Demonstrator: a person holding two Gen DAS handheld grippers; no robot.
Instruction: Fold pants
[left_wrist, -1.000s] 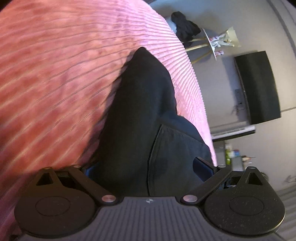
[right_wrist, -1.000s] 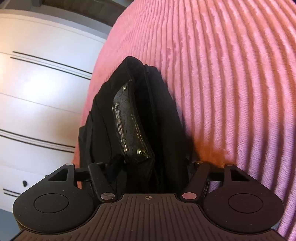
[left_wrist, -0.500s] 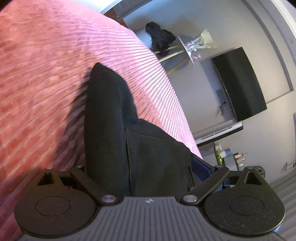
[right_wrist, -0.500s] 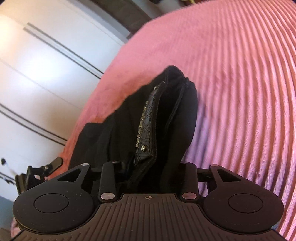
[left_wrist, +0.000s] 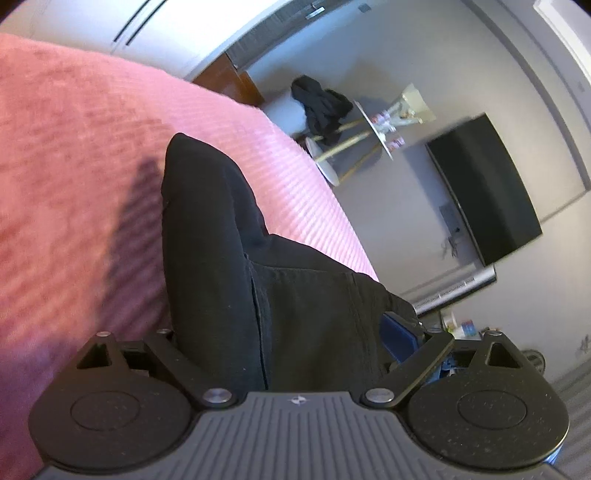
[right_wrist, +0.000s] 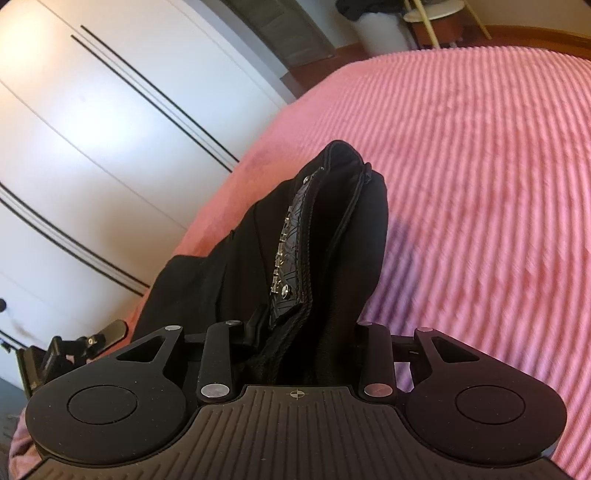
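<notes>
In the left wrist view, the black pants (left_wrist: 236, 280) fill the middle of the picture, rising from between the arms of the left gripper (left_wrist: 295, 332) and running away to a rounded end over the pink ribbed bedspread (left_wrist: 74, 166). The left gripper's jaws stand wide and are closing a little at this moment, with a thick bunch of the cloth filling the space between them; the fingertips are hidden under the fabric, so whether the pads press on it cannot be told. A seam runs down the cloth near the camera. The pants cast a dark shadow on the bedspread to their left. Far to the right, beyond the bed, a dark screen (left_wrist: 484, 188) hangs on a grey wall, a small round table with pale legs (left_wrist: 369, 133) stands near it, and a heap of dark clothing (left_wrist: 321, 103) lies beside the table.

In the right wrist view, the waistband end of the pants (right_wrist: 332, 240) stands up between the arms of the right gripper (right_wrist: 295, 332), whose jaws are drawn narrow and clamp the bunched fabric. A black textured patch with metal rivets (right_wrist: 291, 236) shows on the band. The bedspread (right_wrist: 480, 166) spreads to the right and far side; white wardrobe doors with dark lines (right_wrist: 92, 129) fill the left. Part of the other gripper (right_wrist: 74, 343) shows at the lower left edge.
</notes>
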